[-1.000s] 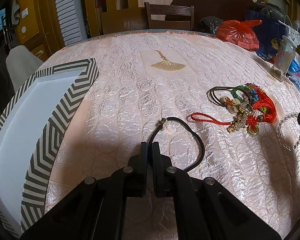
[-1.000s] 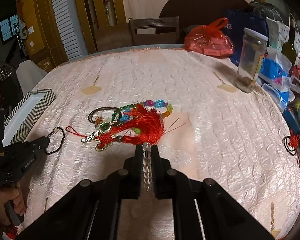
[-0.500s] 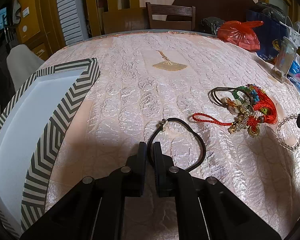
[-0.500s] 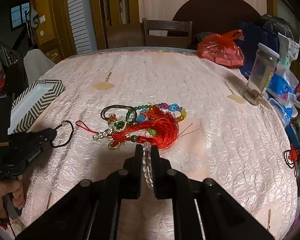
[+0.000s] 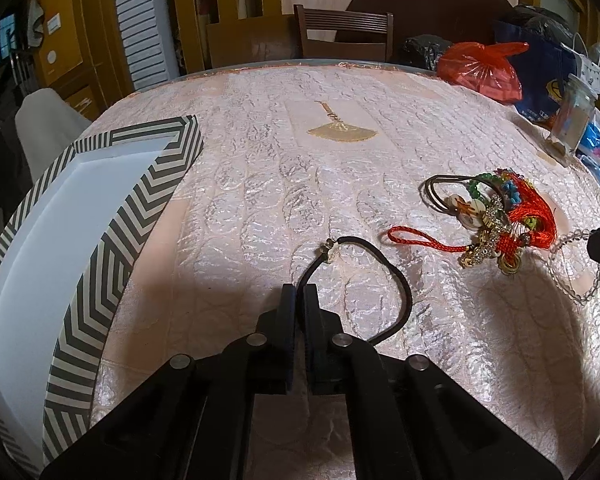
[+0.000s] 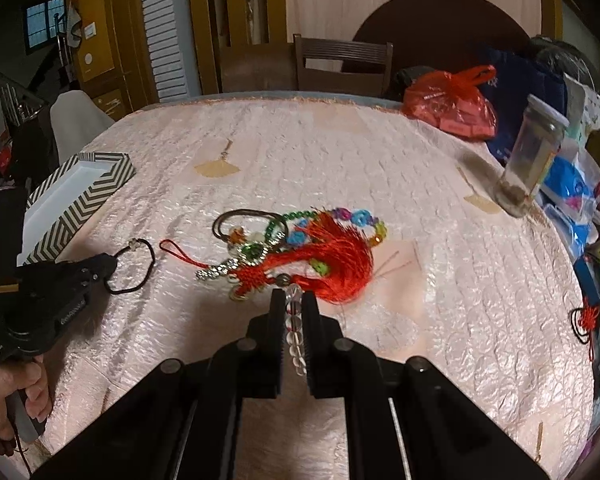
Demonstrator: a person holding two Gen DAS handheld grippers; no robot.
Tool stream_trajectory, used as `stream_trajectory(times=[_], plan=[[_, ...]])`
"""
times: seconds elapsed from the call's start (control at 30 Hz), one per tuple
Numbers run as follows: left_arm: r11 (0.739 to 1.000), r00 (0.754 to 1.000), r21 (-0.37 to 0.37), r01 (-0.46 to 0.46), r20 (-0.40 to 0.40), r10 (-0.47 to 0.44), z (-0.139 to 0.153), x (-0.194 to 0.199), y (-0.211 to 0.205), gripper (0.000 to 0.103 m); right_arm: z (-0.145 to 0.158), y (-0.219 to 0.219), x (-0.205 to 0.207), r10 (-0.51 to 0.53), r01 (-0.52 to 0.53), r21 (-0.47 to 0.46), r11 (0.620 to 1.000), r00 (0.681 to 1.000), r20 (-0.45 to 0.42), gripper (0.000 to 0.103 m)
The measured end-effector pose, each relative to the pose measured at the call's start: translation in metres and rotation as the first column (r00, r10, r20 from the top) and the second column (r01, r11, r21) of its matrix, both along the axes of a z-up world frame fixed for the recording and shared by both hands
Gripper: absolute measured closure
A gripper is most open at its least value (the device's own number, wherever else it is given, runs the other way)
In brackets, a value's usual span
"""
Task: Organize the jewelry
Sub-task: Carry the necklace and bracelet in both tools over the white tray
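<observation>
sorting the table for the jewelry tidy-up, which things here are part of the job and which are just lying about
Part of the job:
- black cord bracelet in the left claw
- clear bead bracelet in the right claw
- jewelry pile with red tassel
- striped tray

Lying about:
- red plastic bag
- glass jar
- chair

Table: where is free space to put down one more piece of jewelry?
Free: the cloth between the striped tray and the black cord bracelet, and the far middle around the gold fan motif. Crowded: the jewelry pile and the right edge by the glass jar.
</observation>
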State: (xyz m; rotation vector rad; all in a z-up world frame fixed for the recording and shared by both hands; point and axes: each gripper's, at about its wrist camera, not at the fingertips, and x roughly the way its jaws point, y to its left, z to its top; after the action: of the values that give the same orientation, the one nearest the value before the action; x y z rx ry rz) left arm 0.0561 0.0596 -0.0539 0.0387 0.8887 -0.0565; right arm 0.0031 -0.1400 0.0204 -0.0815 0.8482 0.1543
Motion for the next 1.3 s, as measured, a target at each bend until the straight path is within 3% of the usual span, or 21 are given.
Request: stream_trajectory(times=[0.17,0.47,0.8,1.07,1.3], plan=[[0.999,0.999,-0.027,0.03,0.03,-0.029,0.012,-0.005,0.003,0.081,-0.002,0.001,0.003,-0.016,0.016,0.005,1.0,1.0,-0.009,0.095],[0.988,0.992,-0.148,0.051,0.12,-0.033,0.079,-0.009,0.027,0.081,0.001,0.001,0.004,-0.026,0.026,0.014,1.0,1.0,-0.003,0.095],[0.997,0.972,-0.073,0.032,0.235,-0.014,0.134,-0.027,0.057,0.079,0.008,0.005,0.004,-0.024,0.024,0.02,1.0,1.0,0.017,0.095],[0.99,0.967,-0.091,-0.108,0.22,0.125,0.125,-0.036,0.122,0.079,0.024,0.026,0.006,0.003,-0.005,0.04,0.999,0.999,0.043,0.095],[0.97,0.954,-0.075,-0.232,0.176,0.241,0.097,-0.048,0.172,0.079,0.044,0.072,0.009,0.096,-0.102,0.075,0.992,0.992,0.081,0.095]])
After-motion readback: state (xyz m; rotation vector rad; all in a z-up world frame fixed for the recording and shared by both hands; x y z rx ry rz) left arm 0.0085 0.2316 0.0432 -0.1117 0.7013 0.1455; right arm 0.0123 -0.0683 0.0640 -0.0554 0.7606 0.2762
